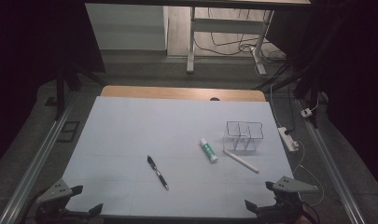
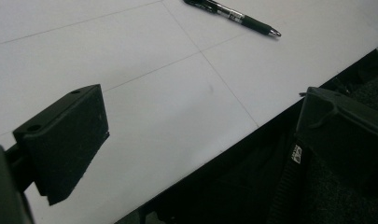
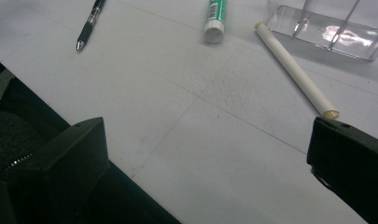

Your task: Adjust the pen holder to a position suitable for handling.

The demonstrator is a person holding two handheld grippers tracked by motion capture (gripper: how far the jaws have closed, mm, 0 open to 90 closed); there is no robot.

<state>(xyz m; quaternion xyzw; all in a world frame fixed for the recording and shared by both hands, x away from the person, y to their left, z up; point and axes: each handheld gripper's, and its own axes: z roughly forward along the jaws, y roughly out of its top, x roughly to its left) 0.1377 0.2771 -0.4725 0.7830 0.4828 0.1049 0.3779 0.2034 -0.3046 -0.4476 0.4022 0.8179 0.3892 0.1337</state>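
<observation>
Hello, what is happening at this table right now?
Nothing is being handled yet. A person holds the left claw and the right claw at the near edge of the table, both open and with nothing in them. On the white surface lie a black pen, a green and white glue stick and a white stick. A clear plastic organizer stands just behind the white stick, with nothing visible inside it.

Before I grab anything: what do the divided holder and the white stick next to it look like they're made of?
Divided holder: clear, glossy hard plastic, probably acrylic; the table shows through its walls and its base glints. White stick: matte white body with tan ends, so paper-wrapped or wood perhaps; the look leaves that open.
</observation>
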